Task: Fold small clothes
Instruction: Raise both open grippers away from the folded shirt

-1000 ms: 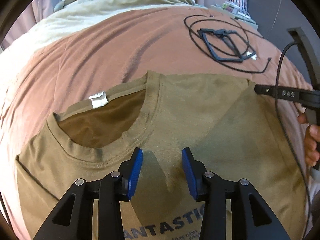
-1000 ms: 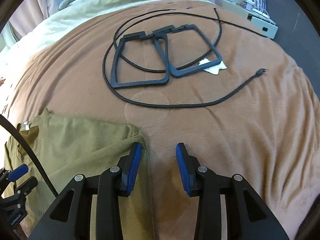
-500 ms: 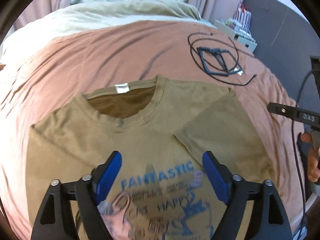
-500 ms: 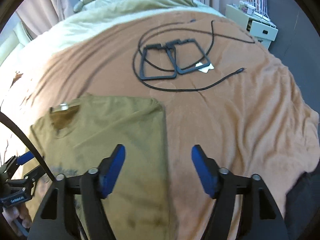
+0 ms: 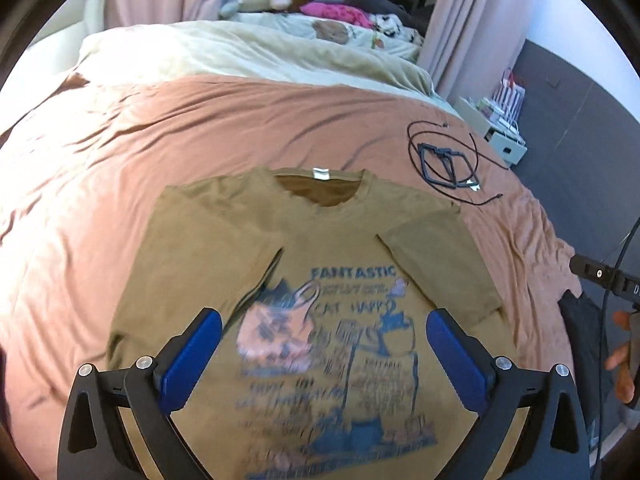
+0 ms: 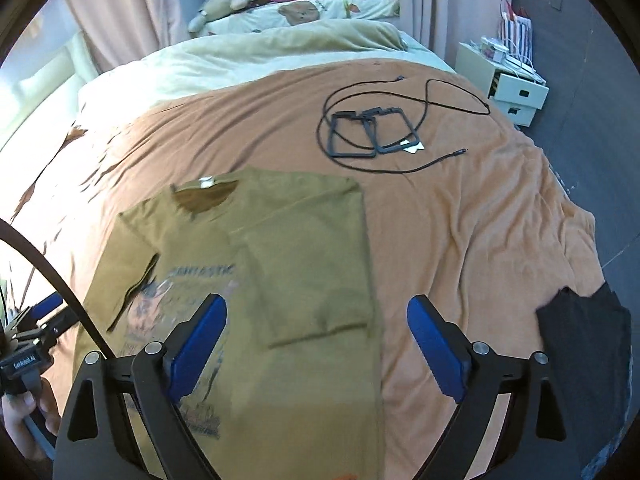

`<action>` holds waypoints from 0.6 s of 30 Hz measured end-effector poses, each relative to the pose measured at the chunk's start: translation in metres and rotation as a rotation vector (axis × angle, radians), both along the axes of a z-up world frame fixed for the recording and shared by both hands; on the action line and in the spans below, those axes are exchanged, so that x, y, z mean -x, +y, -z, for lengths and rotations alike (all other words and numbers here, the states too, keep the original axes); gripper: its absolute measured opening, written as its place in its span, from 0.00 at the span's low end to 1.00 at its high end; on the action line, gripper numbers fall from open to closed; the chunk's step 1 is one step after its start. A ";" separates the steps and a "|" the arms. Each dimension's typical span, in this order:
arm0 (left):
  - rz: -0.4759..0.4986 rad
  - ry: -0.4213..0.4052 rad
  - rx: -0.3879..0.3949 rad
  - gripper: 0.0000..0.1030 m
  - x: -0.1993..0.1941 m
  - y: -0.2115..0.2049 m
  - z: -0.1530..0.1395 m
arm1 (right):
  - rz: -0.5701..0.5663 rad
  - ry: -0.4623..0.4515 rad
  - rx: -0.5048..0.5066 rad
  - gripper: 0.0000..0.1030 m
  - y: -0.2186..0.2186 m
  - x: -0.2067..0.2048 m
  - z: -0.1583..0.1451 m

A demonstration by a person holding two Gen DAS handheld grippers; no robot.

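An olive T-shirt (image 5: 320, 248) with a blue "FANTASTIC" print lies flat, print up, on the brown bedspread (image 5: 160, 128). Both sleeves are folded inward over its front. It also shows in the right wrist view (image 6: 304, 248), its right side folded in along a straight edge. My left gripper (image 5: 318, 344) is wide open and empty, raised above the shirt's print. My right gripper (image 6: 316, 336) is wide open and empty, raised above the shirt's folded right edge.
Two black frames (image 6: 372, 136) and a looped black cable (image 6: 424, 120) lie on the bed beyond the shirt. A dark garment (image 6: 584, 344) lies at the bed's right edge. Cream bedding (image 5: 248, 52) and a white drawer unit (image 6: 508, 80) are further back.
Both grippers have opened wide and lifted up and back from the shirt's collar and shoulder. The whole shirt with both sleeves folded in has come into view.
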State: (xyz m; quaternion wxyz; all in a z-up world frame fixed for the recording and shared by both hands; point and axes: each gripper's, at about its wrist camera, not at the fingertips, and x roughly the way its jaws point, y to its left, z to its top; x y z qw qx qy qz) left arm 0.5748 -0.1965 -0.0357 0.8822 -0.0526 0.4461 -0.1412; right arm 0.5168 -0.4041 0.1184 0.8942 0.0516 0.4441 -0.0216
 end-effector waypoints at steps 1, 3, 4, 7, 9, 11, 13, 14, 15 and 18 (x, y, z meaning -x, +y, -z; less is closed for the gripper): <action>-0.008 0.001 0.012 1.00 0.009 0.007 -0.002 | -0.007 -0.005 0.002 0.89 0.005 0.013 -0.004; -0.024 0.001 0.034 1.00 0.023 0.020 -0.005 | -0.010 -0.018 0.008 0.89 0.013 0.034 -0.013; -0.030 -0.001 0.042 1.00 0.030 0.027 -0.008 | -0.010 -0.025 0.011 0.89 0.015 0.043 -0.016; -0.055 -0.036 0.047 1.00 0.054 0.046 -0.018 | -0.001 -0.034 0.013 0.89 0.024 0.070 -0.024; -0.066 -0.058 0.050 1.00 0.072 0.059 -0.026 | 0.007 -0.043 0.021 0.91 0.029 0.086 -0.028; -0.073 -0.075 0.048 1.00 0.086 0.069 -0.031 | 0.013 -0.060 0.041 0.99 0.035 0.103 -0.032; -0.078 -0.091 0.040 1.00 0.104 0.079 -0.036 | 0.020 -0.073 0.047 1.00 0.044 0.124 -0.035; -0.076 -0.097 0.039 1.00 0.112 0.083 -0.038 | 0.017 -0.079 0.047 1.00 0.048 0.133 -0.037; -0.076 -0.100 0.041 1.00 0.118 0.087 -0.039 | 0.015 -0.083 0.047 1.00 0.050 0.139 -0.037; -0.083 -0.109 0.047 1.00 0.141 0.103 -0.040 | 0.012 -0.098 0.040 1.00 0.057 0.163 -0.040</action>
